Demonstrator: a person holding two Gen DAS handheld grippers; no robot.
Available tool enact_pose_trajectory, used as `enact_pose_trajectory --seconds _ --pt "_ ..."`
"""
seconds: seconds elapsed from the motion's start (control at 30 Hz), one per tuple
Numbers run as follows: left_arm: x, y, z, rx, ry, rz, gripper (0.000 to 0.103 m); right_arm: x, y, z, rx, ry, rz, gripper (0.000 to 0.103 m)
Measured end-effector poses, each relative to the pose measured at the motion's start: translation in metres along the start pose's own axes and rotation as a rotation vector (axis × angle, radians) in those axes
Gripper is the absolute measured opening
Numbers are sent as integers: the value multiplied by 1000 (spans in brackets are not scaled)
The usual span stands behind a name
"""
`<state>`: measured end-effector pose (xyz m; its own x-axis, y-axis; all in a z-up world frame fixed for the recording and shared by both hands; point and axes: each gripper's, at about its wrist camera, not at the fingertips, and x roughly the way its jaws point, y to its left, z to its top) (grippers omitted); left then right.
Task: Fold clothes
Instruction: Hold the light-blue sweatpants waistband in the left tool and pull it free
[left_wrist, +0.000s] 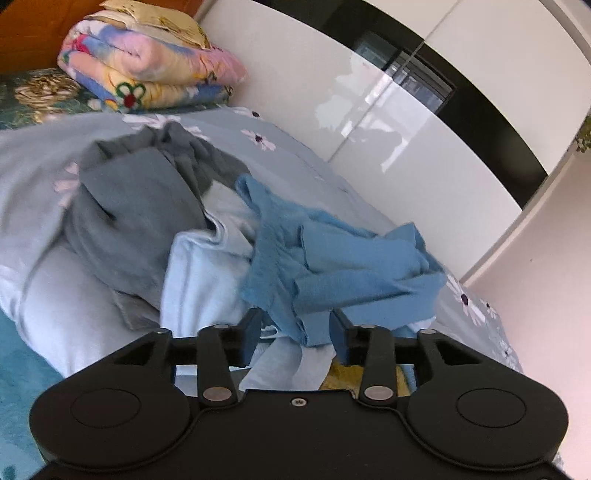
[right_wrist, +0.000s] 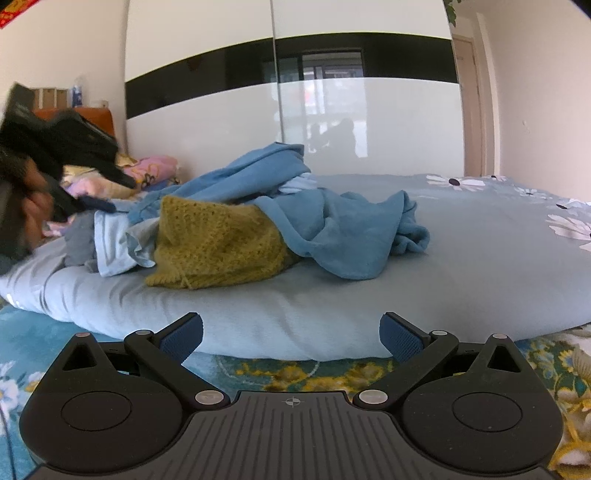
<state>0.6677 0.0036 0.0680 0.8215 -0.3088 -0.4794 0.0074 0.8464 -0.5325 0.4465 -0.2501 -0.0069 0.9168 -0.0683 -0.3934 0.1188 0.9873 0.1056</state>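
Loosely, left gripper (left_wrist: 295, 334) parted (blue garment (left_wrist: 332, 266) between)

- Wardrobe (right_wrist: 369, 122): glossy, mirror-smooth panels.
- Sweater (right_wrist: 221, 243): coarse, open knit.
- Blue top (left_wrist: 332, 258): soft, fuzzy cloth.
- Grippers (right_wrist: 291, 336): matt black plastic, metal pins, ribbed blue pads (right_wrist: 400, 341).

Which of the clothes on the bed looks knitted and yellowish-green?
The mustard-green sweater at the front of the pile; the other clothes are smooth blue or grey.
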Motion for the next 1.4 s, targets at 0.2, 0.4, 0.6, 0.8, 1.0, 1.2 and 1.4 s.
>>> enact_pose_trajectory --seconds 0.2,0.4,0.6,0.8,1.0,1.2,1.4 --pt "33 2 -2 -49 -11 -5 45 1 -5 0 22 10 -3 103" --pt "54 16 -5 -159 -16 3 52 0 -4 -1 28 13 24 103" --pt "54 21 -3 -235 -118 -83 50 -2 -6 -2 50 17 27 103" --pt "74 14 -2 -231 -53 -74 51 -6 -8 -2 67 7 38 103" --pt "78 3 -2 -167 -63 -45 10 -7 -10 -2 85 11 38 103" --pt "66 -13 -4 -104 -82 -5 3 -5 -10 -2 86 9 36 103" --pt "40 -30 2 -25 -84 -46 3 -4 -11 -3 86 10 16 103"
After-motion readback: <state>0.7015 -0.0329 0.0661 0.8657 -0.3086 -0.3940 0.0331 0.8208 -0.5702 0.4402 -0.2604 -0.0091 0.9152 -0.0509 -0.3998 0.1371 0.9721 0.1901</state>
